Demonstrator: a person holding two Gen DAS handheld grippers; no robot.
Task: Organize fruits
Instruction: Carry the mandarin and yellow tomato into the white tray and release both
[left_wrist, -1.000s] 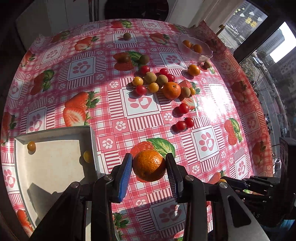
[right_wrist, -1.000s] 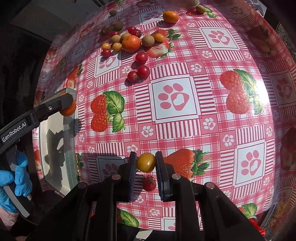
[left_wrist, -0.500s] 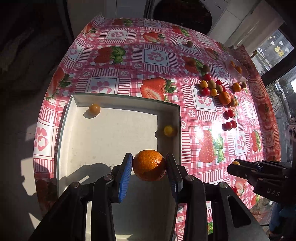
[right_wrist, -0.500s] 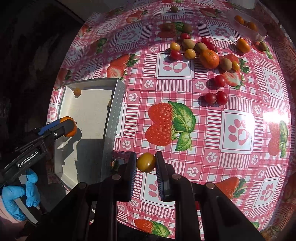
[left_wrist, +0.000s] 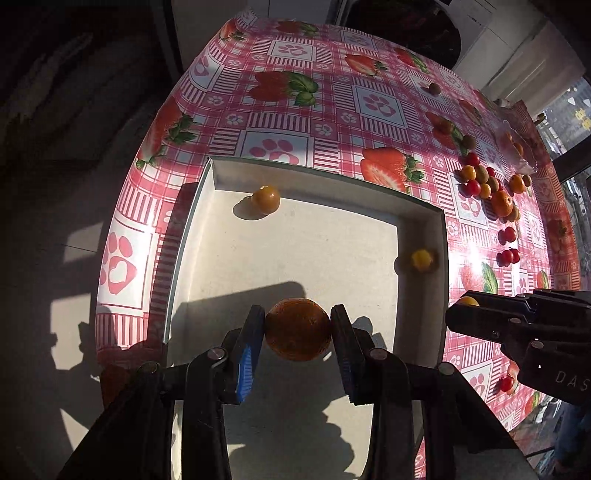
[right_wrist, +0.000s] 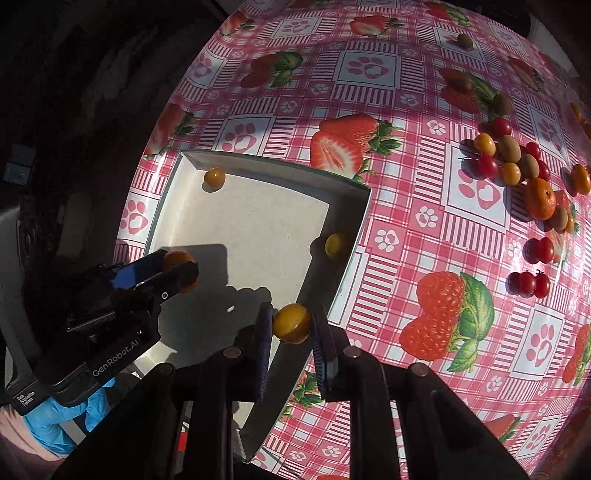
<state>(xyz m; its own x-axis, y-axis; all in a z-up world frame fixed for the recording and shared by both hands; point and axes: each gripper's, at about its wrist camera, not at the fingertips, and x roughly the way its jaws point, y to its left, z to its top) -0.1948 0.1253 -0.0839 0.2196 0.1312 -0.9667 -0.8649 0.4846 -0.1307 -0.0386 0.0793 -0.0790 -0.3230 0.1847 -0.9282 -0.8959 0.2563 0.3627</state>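
Note:
My left gripper is shut on an orange and holds it over the near part of the white tray. The tray holds an orange-yellow tomato at its far left and a yellow tomato by its right wall. My right gripper is shut on a yellow cherry tomato above the tray's right wall. The left gripper with its orange also shows in the right wrist view. Loose fruit lies on the tablecloth at the far right.
The table has a red checked cloth with strawberry prints. Red cherry tomatoes lie in pairs right of the tray. A clear bowl with oranges stands at the far right. A lone kiwi lies far back. The table edge drops off left.
Both grippers moved left toward the tray. The left one now holds the orange lower over the tray's near part; the right one has brought its tomato up to the tray's right wall.

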